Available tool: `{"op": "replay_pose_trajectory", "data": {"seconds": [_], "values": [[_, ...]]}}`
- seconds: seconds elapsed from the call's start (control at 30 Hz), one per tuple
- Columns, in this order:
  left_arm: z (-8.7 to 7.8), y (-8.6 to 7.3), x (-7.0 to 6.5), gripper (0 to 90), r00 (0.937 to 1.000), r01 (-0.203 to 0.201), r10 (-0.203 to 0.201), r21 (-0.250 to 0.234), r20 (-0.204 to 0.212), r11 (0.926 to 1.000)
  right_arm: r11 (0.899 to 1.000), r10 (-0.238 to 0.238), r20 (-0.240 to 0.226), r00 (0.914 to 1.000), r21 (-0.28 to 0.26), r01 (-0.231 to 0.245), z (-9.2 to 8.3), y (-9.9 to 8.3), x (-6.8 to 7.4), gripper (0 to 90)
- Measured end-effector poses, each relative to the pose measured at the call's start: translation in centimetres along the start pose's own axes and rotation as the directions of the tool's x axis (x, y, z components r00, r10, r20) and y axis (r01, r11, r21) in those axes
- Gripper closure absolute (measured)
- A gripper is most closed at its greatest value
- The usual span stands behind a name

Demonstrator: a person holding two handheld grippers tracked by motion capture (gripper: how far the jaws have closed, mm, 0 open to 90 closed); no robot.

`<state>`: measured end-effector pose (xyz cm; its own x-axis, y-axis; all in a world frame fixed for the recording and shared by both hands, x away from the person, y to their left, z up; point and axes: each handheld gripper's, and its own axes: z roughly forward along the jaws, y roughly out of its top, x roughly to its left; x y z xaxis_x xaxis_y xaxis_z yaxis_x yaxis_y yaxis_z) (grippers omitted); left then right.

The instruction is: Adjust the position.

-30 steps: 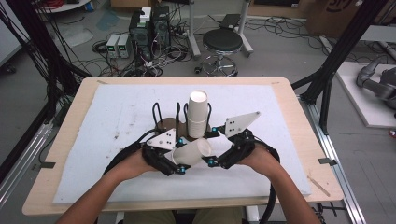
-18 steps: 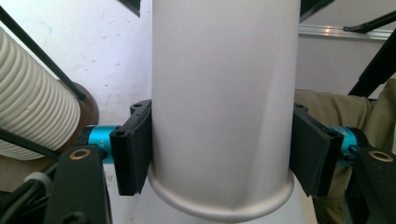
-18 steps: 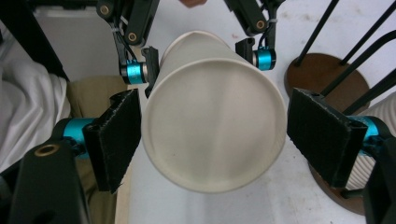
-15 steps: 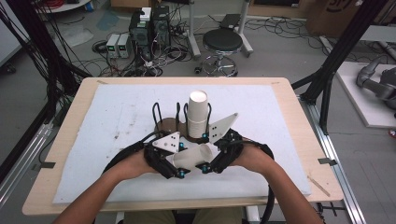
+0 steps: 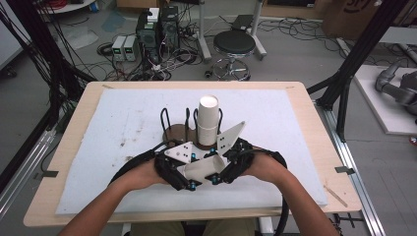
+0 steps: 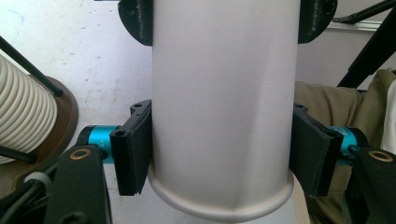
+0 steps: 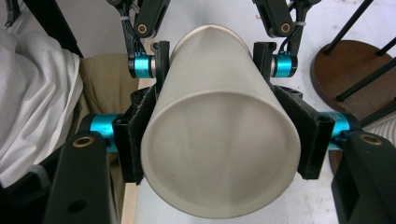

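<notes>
1. Lying on its side between the two hands near the front edge of the table, a white paper cup (image 5: pixel 202 168) is gripped from both ends at once, which looks like the start of pulling nested cups apart or of passing one across.

2. Clamping the cup's body, the left gripper (image 5: pixel 178 172) has its jaws closed on the paper; in the left gripper view the black pads (image 6: pixel 133 156) press both sides of the cup (image 6: pixel 223 107) just above its rolled rim. That grip likely serves as the anchor.

3. Closing in just now, the right gripper (image 5: pixel 227 169) has brought its jaws onto the cup near the open mouth; in the right gripper view the pads (image 7: pixel 135 135) touch both sides of the cup (image 7: pixel 219 158), with nothing else between them. The wall looks slightly squeezed out of round, so the hold is firm.

4. Facing each other along the cup's length, the grippers can pull in opposite directions without twisting it.

5. Standing behind the hands, a wire rack (image 5: pixel 178 129) on a brown round base keeps a tall stack of cups (image 5: pixel 208 120) upright between its black posts. I judge the held cup belongs to that stack.

6. Covering the table, a white mat (image 5: pixel 123 118) gives a soft, non-slip bed.
</notes>
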<state>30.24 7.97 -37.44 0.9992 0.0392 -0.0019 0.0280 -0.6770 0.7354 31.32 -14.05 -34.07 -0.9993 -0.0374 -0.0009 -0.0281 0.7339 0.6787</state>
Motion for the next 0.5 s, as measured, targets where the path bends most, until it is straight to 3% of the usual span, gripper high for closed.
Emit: {"op": "replay_pose_trajectory", "data": {"seconds": [0.2, 0.3, 0.4, 0.5], "values": [[0.1, 0.0, 0.0, 31.4, 0.9999, 0.014, -0.014, -0.017, 0.007, 0.9998, 1.0, -0.013, 0.002, 0.9999, 0.007, 0.013, 0.0, -0.1, 0.1, 35.8], [0.1, -0.3, 0.0, 29.0, 0.9995, 0.031, -0.03, -0.06, 0.01, 0.9977, 1.0, -0.009, 0.003, 1.0, 0.001, 0.009, -0.3, -0.2, 0.2, 35.9], [0.0, -0.7, 0.1, 18.3, 0.9972, 0.074, -0.075, -0.117, -0.003, 0.9904, 1.0, -0.002, -0.001, 1.0, -0.018, 0.002, -0.5, -0.3, 0.2, 36.0], [-0.2, -1.3, 0.1, 17.6, 0.9954, 0.092, -0.095, -0.177, -0.011, 0.9799, 0.999, 0.009, 0.002, 1.0, -0.037, -0.009, -0.8, -0.5, 0.2, 36.1]]}}
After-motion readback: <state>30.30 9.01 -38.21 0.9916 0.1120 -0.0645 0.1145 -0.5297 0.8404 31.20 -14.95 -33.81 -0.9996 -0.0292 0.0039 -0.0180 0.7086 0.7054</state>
